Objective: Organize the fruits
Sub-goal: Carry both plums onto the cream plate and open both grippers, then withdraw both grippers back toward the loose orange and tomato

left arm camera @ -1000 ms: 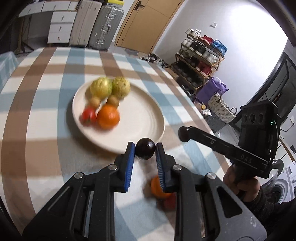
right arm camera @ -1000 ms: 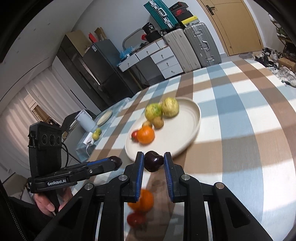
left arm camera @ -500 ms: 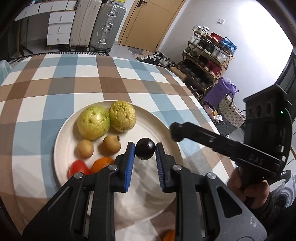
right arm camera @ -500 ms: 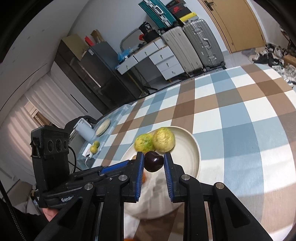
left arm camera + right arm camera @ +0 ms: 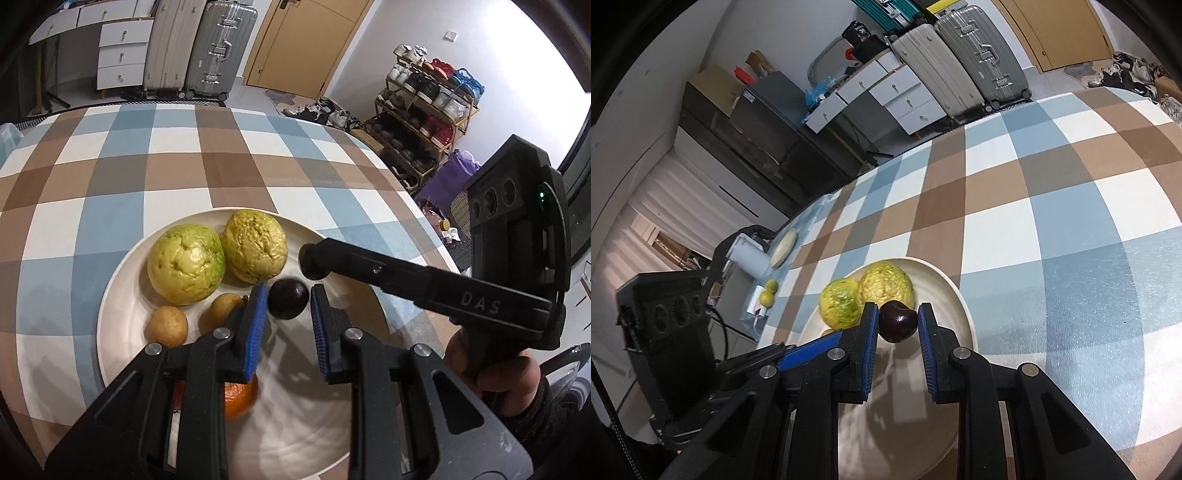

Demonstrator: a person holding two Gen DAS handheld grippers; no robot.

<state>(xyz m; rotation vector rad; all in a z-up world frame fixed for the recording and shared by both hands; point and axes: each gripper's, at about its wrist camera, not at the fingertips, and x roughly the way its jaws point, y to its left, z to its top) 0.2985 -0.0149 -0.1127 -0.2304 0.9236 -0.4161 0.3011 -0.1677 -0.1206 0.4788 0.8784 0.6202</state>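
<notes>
The left gripper (image 5: 289, 295) has its blue pads closed on a dark round fruit (image 5: 288, 300), which sits pinched at the finger ends over the inner part of the cream plate (image 5: 123, 354); whether it touches the plate cannot be told. In the left wrist view, a yellow guava (image 5: 255, 245) lies just beside it at 11 o'clock, and a greener guava (image 5: 186, 264) touches that one further round at 10 o'clock. At 9 o'clock lie two small brown fruits (image 5: 168, 326), one tucked against the left finger. An orange (image 5: 240, 400) shows at 7 o'clock, half hidden under that finger.

The right gripper (image 5: 898, 314) is likewise clamped on a dark purple fruit (image 5: 897, 322), held above the same plate (image 5: 962, 314), with the two guavas close at 11 and 12 o'clock in its own view. In the left wrist view its tip (image 5: 312, 258) reaches in from 3 o'clock, ending near the yellow guava, with the right hand (image 5: 506, 376) on the handle at 4 o'clock.

The plate rests on a checked tablecloth (image 5: 147, 166). Beyond it at 12 o'clock stand suitcases (image 5: 201, 44), and at 2 o'clock a shoe rack (image 5: 424, 110).
</notes>
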